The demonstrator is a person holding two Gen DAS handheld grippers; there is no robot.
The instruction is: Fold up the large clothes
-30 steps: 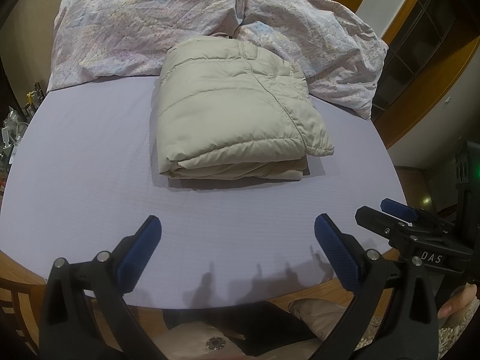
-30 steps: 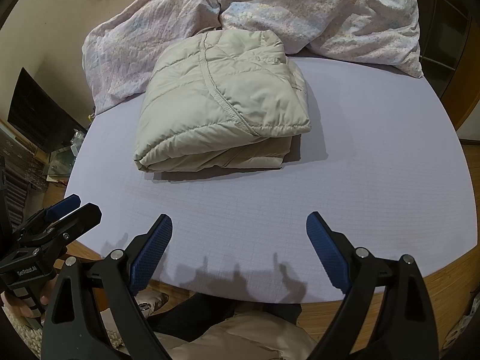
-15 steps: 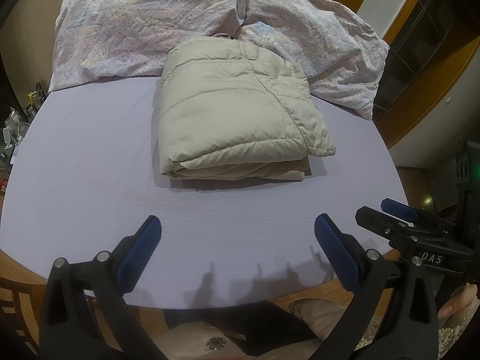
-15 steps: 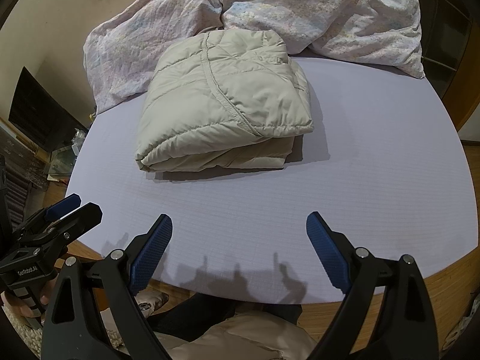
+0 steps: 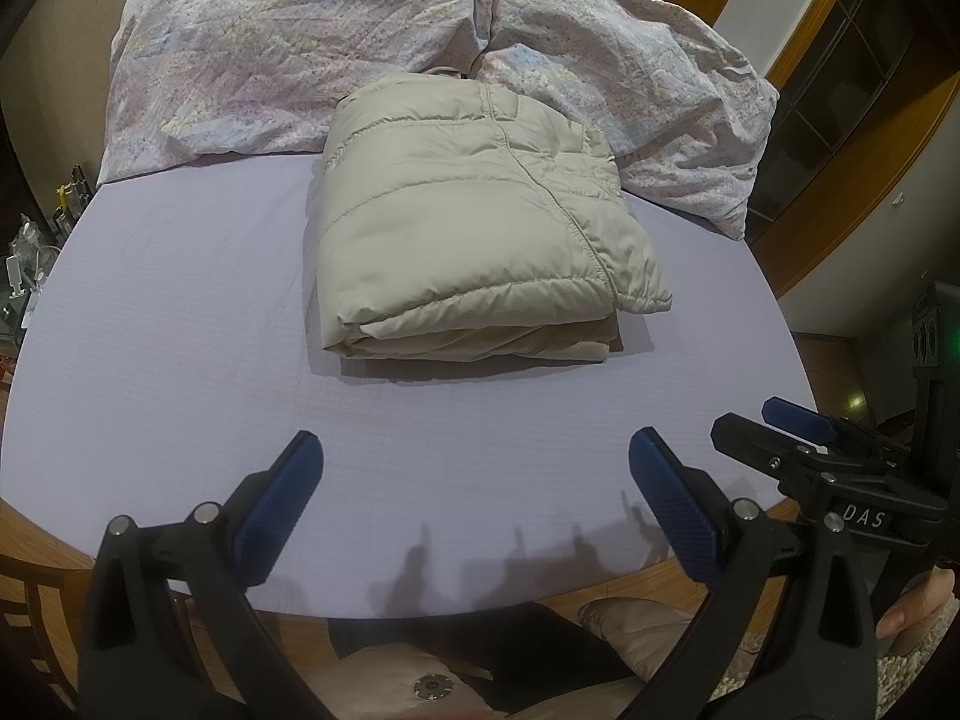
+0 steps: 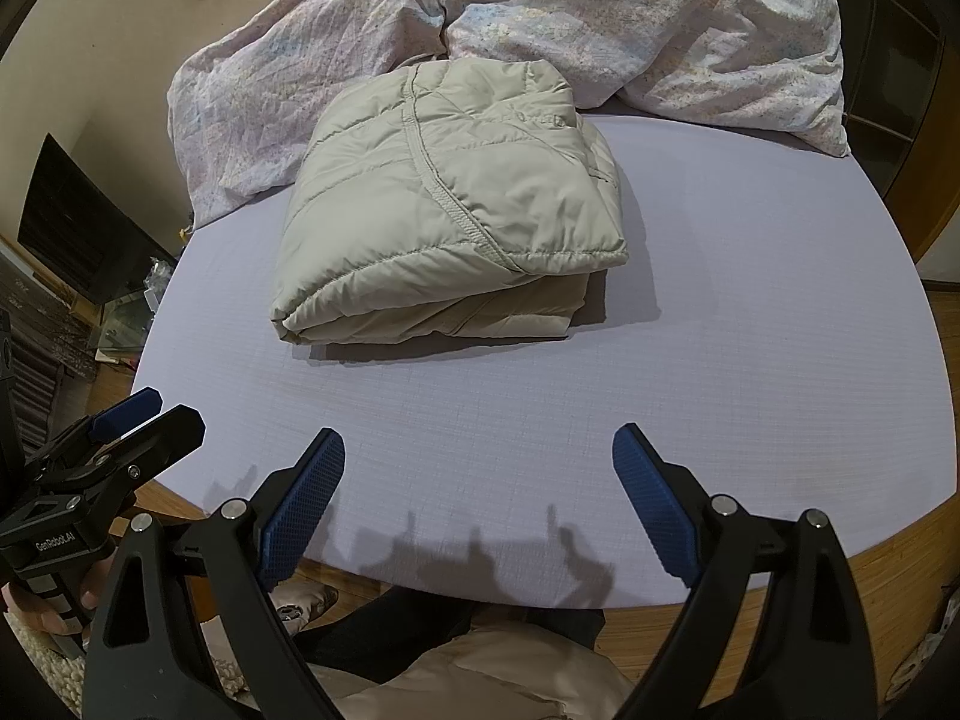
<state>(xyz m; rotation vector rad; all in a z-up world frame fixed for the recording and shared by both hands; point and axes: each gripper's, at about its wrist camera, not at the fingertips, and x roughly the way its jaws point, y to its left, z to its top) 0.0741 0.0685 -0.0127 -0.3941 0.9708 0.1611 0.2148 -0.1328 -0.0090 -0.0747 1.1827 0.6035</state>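
A beige quilted puffer jacket [image 5: 474,228] lies folded into a thick square stack on the lavender bed sheet [image 5: 168,312]; it also shows in the right wrist view [image 6: 450,210]. My left gripper [image 5: 474,462] is open and empty, held above the near edge of the bed, well short of the jacket. My right gripper [image 6: 477,468] is open and empty at the same near edge. Each gripper shows in the other's view, the right gripper [image 5: 798,426] at the right, the left gripper [image 6: 132,420] at the left.
A crumpled floral duvet [image 5: 300,48] is heaped behind the jacket against the wall. The wooden bed edge [image 6: 888,576] runs along the near side. A dark monitor [image 6: 78,222] and clutter stand left of the bed. Wooden door frames [image 5: 840,180] stand at the right.
Both grippers have barely moved; the view has crept slightly, so the jacket sits a touch lower in frame. The jaws stay open.
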